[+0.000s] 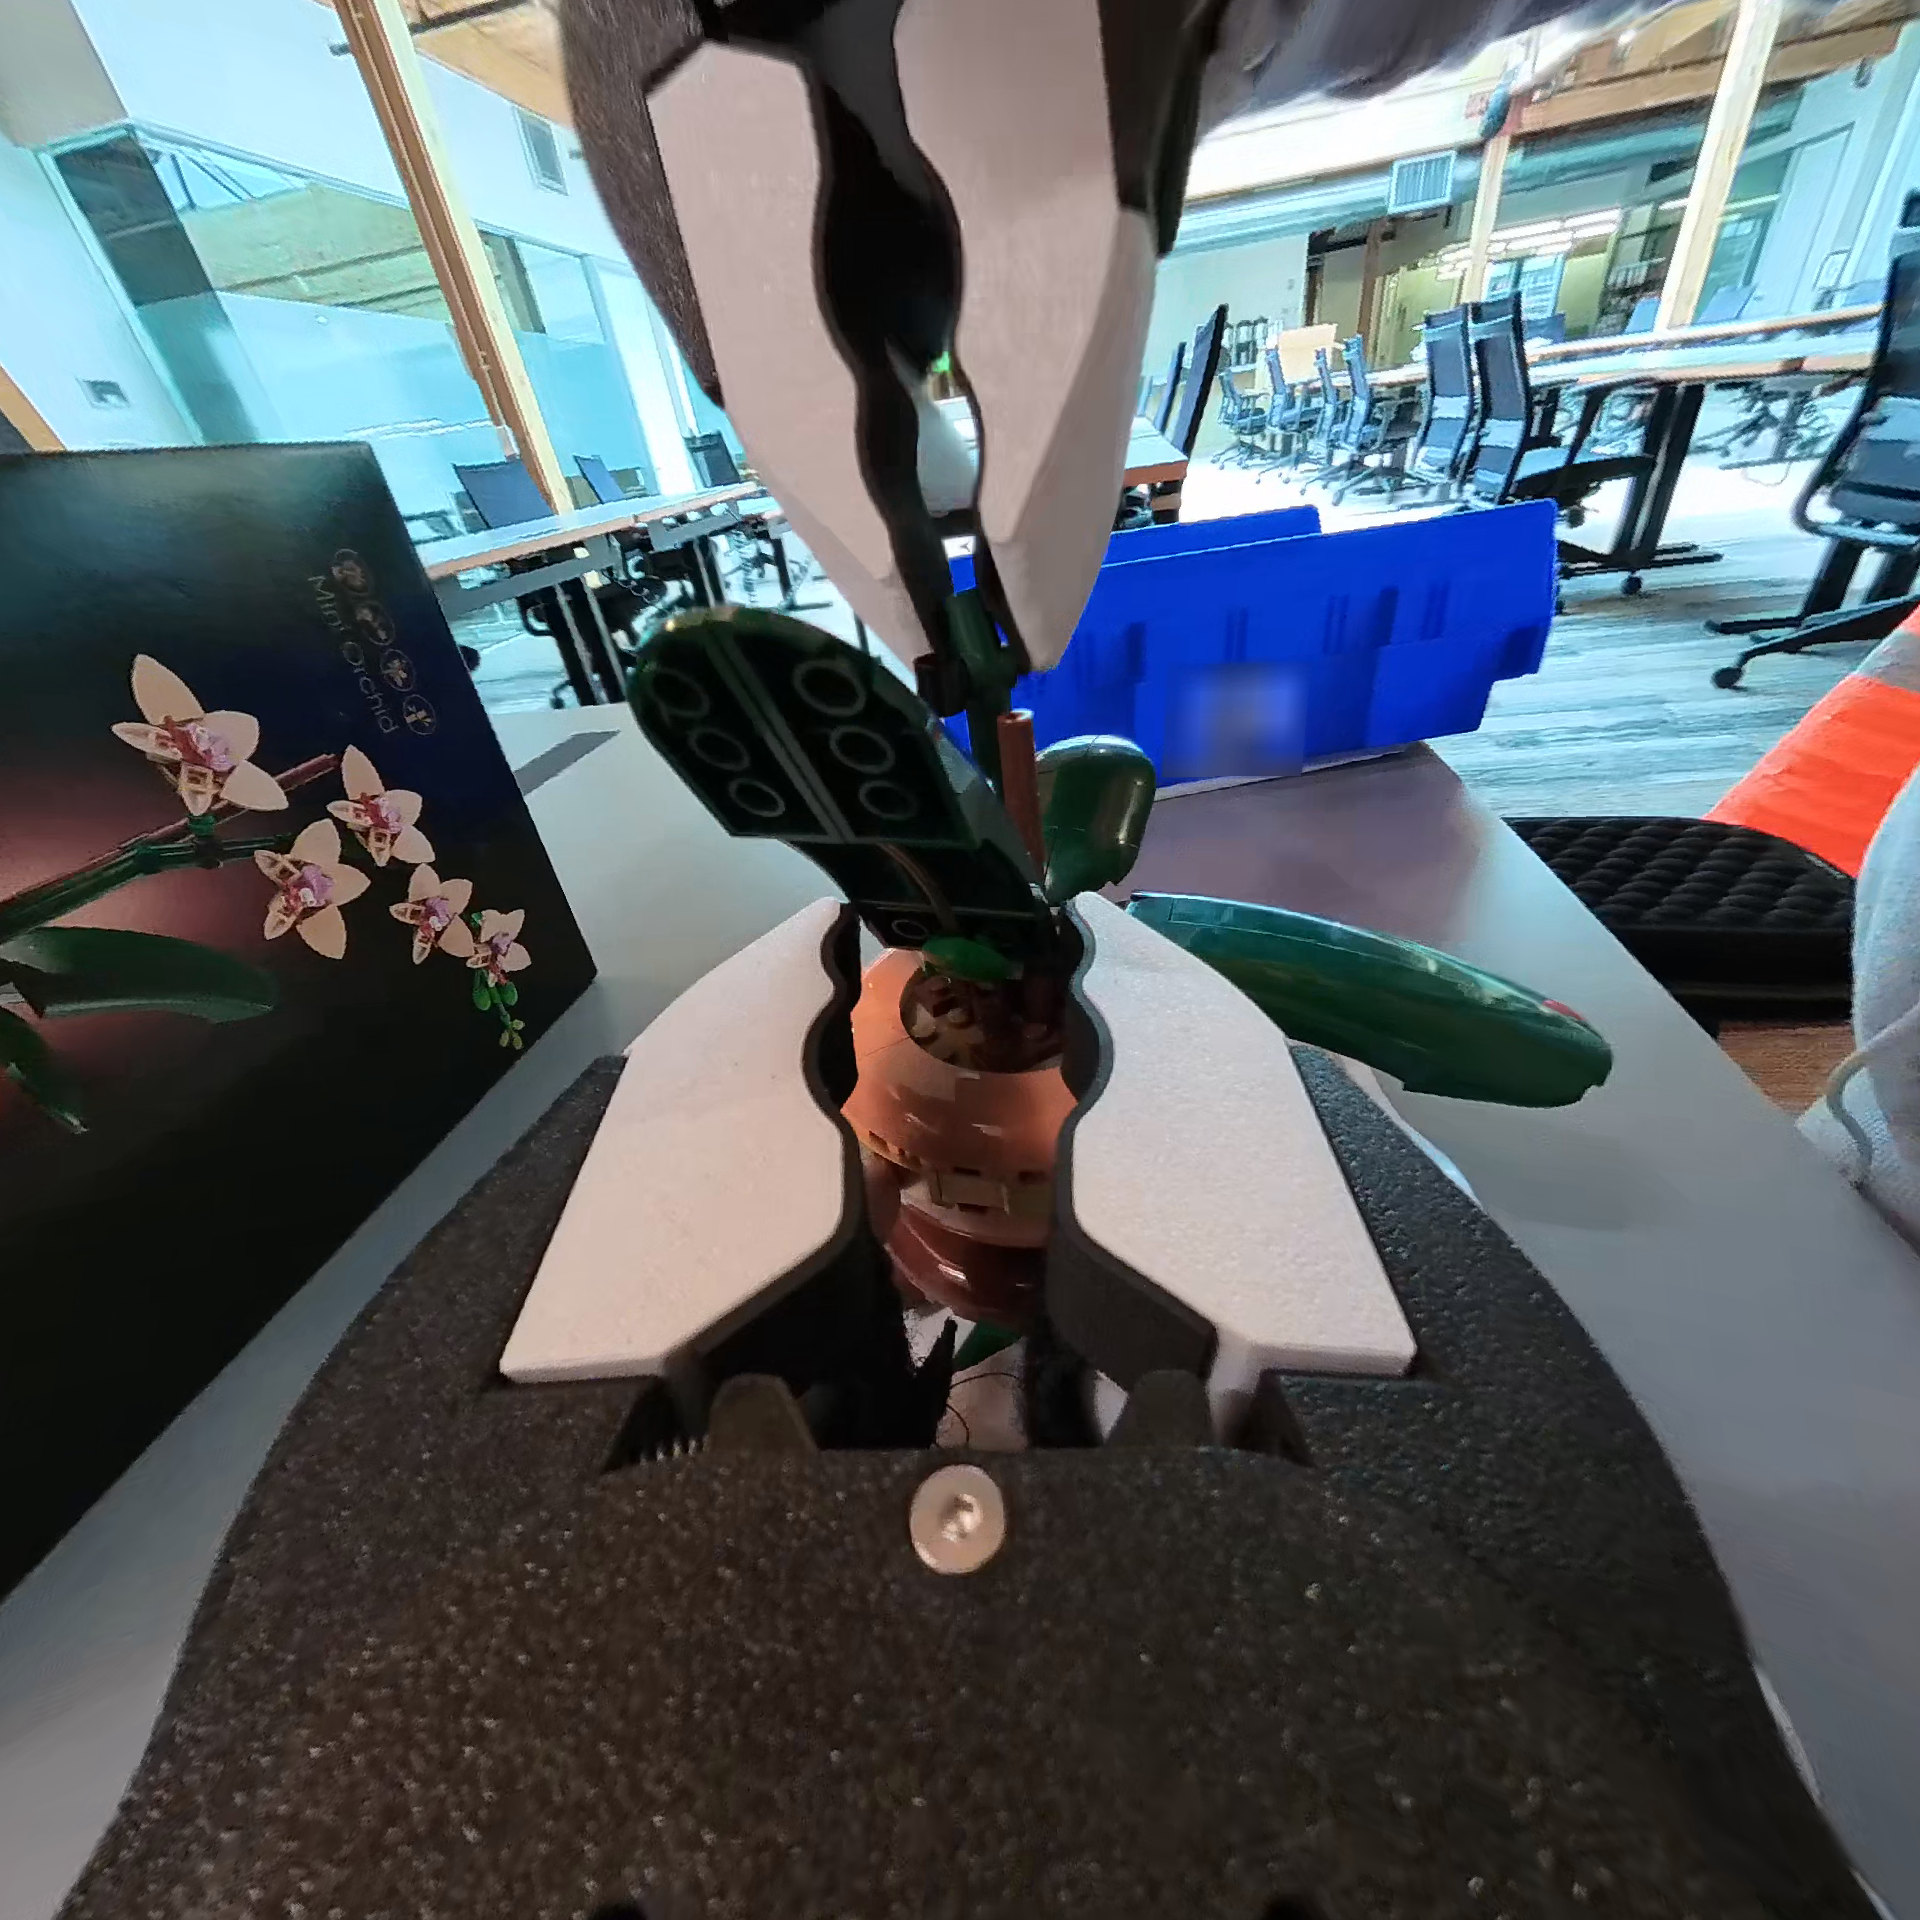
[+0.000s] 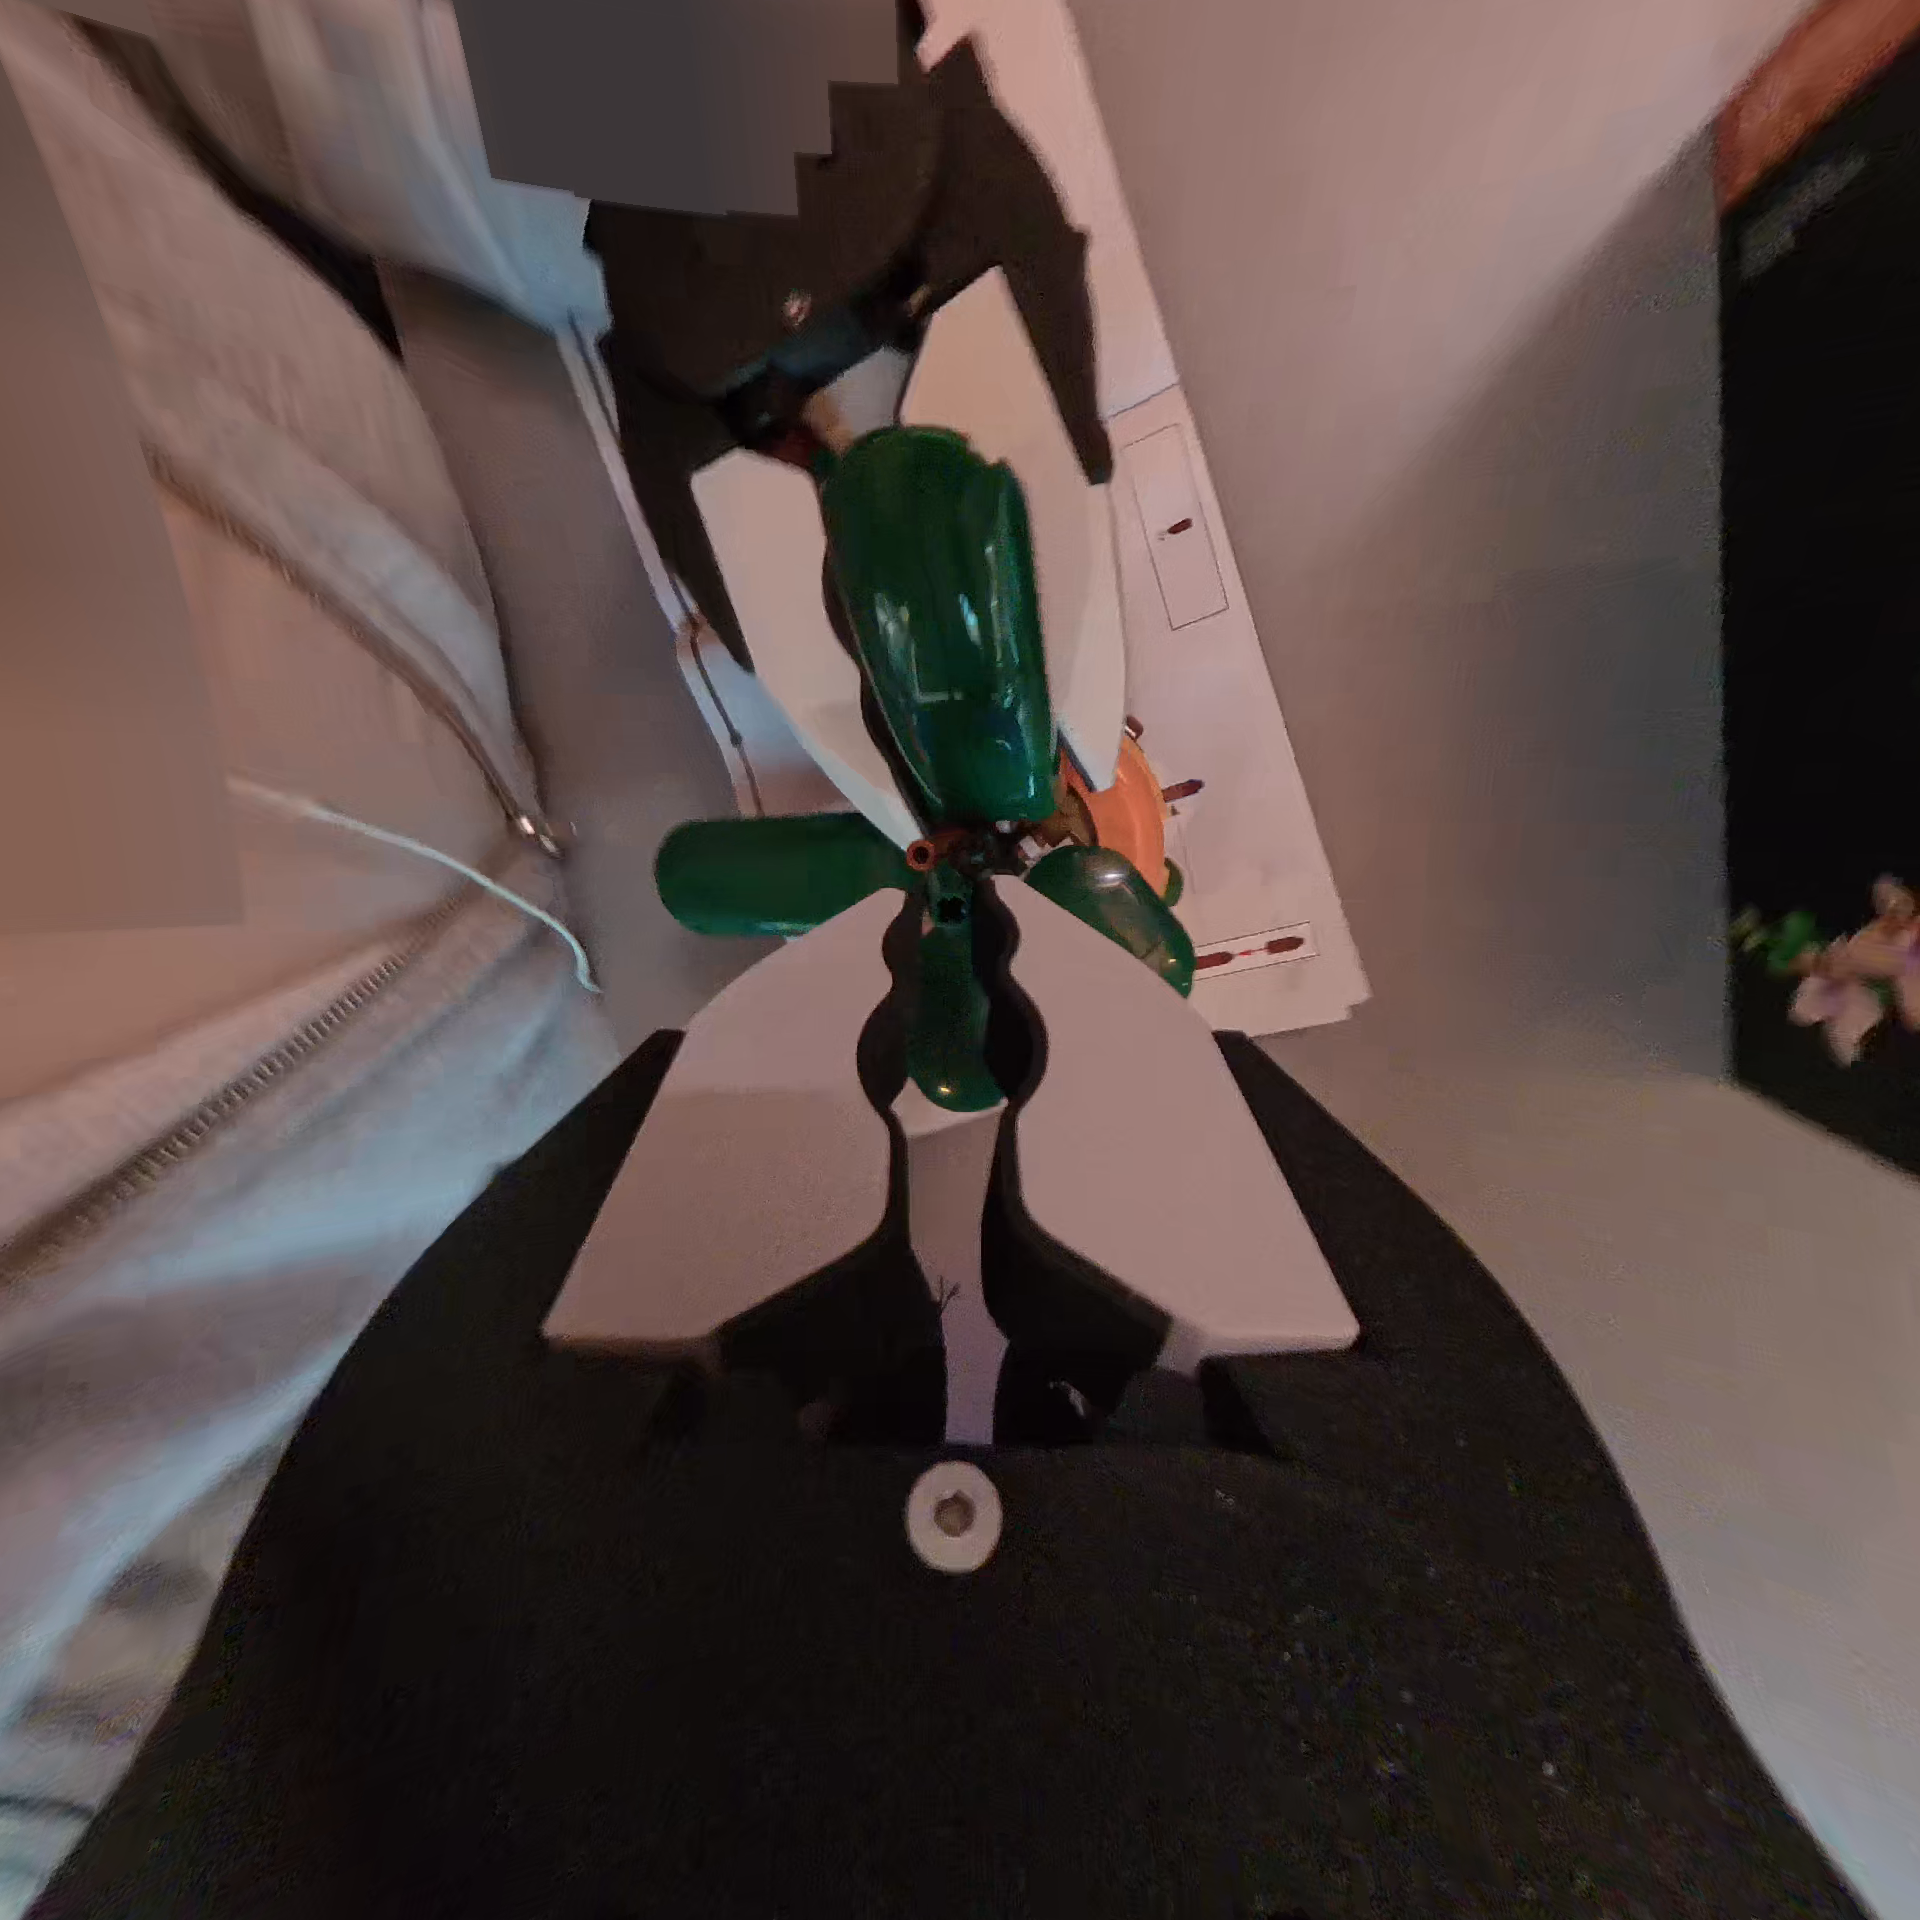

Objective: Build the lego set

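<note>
Two grippers on one small plant build. Left gripper (image 1: 961,940) is clamped round the terracotta pot (image 1: 940,1081), fingers pressed to both its sides, pot sitting between the tips w/ its brown base (image 1: 961,1262) further back toward the gripper body. Right gripper (image 1: 961,644) comes in from above in the left wrist view, tips pinched on the dark green stem (image 1: 971,665) just over a brown peg (image 1: 1018,769); same stem seen end-on at its tips in the right wrist view (image 2: 951,914).

Leaves fan out from the pot: a studded-underside leaf (image 1: 810,769) tilts up-left of the left gripper's tips, a small rounded leaf (image 1: 1091,810) just right of the stem, a long glossy leaf (image 1: 1371,997) sticks out right past the right-hand finger. From the right wrist cam a big leaf (image 2: 945,623) lies straight ahead of the tips, another leaf (image 2: 769,878) off to their left.

Set box (image 1: 239,883) stands left of the left gripper on the grey table (image 1: 1558,1351). Blue bin (image 1: 1351,644) beyond the tips, further back. Instruction sheet (image 2: 1226,727) lies under the pot, ahead-right of the right gripper. Person's grey zip jacket (image 2: 260,935) to its left
</note>
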`<action>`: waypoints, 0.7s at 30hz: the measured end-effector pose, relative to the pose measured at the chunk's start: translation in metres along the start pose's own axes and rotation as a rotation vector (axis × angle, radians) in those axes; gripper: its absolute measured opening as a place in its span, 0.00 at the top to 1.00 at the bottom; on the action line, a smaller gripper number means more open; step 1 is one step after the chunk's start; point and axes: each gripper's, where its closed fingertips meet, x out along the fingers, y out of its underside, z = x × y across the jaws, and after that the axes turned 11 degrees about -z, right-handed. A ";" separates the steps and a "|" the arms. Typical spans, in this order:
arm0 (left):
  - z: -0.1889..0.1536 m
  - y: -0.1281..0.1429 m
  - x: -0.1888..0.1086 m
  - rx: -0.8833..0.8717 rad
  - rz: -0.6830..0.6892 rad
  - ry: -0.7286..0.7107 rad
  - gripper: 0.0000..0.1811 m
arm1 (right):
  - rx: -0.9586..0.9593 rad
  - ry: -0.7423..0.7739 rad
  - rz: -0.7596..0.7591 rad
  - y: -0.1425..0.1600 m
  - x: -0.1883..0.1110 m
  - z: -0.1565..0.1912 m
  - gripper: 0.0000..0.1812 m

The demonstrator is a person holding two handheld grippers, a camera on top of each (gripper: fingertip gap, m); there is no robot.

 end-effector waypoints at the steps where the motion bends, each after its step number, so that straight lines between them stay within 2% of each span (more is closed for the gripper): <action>1: 0.000 0.000 0.000 0.007 -0.001 -0.003 0.80 | 0.068 0.001 -0.034 -0.002 -0.001 0.002 0.95; 5: 0.000 -0.001 0.000 0.025 -0.003 -0.023 0.80 | 0.246 0.037 -0.097 -0.003 0.003 0.005 0.89; 12: 0.001 -0.002 0.001 0.070 -0.009 -0.060 0.80 | 0.332 0.110 -0.113 0.000 0.005 0.001 0.95; 15: 0.000 -0.002 0.001 0.083 -0.012 -0.063 0.80 | 0.307 0.126 -0.086 0.001 0.006 0.003 0.95; 21: -0.003 -0.002 0.000 0.033 -0.019 -0.012 0.81 | 0.056 0.139 0.001 0.002 0.006 0.003 0.95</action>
